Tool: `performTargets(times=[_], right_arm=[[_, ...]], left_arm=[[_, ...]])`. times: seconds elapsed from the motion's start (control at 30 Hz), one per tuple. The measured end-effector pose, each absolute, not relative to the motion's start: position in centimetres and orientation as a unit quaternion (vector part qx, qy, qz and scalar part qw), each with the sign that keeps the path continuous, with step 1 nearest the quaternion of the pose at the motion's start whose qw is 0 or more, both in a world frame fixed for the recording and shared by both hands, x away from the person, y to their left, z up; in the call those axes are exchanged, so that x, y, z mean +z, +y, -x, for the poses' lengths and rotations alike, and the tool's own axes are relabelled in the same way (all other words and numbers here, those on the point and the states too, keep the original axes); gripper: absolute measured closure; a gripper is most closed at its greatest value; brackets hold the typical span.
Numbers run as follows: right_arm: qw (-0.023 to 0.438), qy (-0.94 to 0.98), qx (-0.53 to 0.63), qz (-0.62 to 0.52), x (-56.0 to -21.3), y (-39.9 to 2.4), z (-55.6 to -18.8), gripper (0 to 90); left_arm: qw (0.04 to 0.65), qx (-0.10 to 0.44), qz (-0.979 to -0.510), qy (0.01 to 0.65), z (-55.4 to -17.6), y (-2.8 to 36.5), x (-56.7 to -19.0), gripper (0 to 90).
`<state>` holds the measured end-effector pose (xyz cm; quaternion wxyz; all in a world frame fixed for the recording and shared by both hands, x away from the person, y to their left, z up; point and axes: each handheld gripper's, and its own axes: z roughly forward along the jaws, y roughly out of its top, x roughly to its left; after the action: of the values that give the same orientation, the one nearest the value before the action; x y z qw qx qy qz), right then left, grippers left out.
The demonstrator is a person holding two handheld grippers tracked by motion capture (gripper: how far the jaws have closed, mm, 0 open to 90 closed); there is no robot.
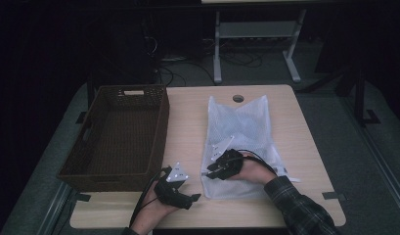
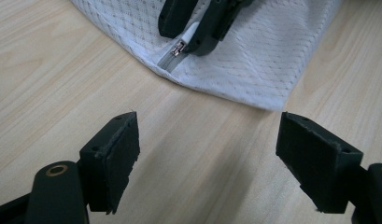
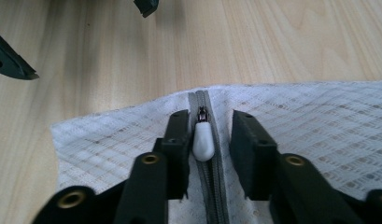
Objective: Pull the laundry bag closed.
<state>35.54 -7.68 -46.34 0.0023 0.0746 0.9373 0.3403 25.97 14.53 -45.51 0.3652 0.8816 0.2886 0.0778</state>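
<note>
Right gripper [image 3: 208,140] straddles the zipper pull [image 3: 203,141] on the mesh bag [image 1: 239,142].
The pull lies along the zipper, ungripped between parted jaws; the left gripper [image 2: 207,158] gapes empty near the bag's corner.

left gripper [image 1: 180,192]: matte black body, grey three-cornered plate on top, black cable trailing, blocky black pads [image 2: 111,161], brass-ringed rivet on one finger link | right gripper [image 1: 218,169]: matte black, thin black cable looping behind, brass-ringed rivets on both finger links, small screw holes in pads [image 3: 177,149] | clothing: dark plaid long sleeve [image 1: 298,208] on right forearm
</note>
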Motion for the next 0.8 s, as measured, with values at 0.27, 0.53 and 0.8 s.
performTargets(times=[0.27,0.53,0.8], right_arm=[[-0.007,0.929,0.363,-0.077,-46.7,-8.3,-35.8,82.9],[-0.012,0.913,0.401,-0.077,-45.5,-10.1,-35.3,83.2],[-0.006,0.908,0.412,-0.076,-44.8,-11.0,-35.1,83.3]], left_arm=[[0.371,0.075,-0.879,0.291,-26.4,14.2,-45.3,23.8],[0.396,0.068,-0.867,0.294,-28.0,13.2,-44.4,29.8],[0.412,0.063,-0.865,0.279,-30.3,12.5,-44.0,39.7]])
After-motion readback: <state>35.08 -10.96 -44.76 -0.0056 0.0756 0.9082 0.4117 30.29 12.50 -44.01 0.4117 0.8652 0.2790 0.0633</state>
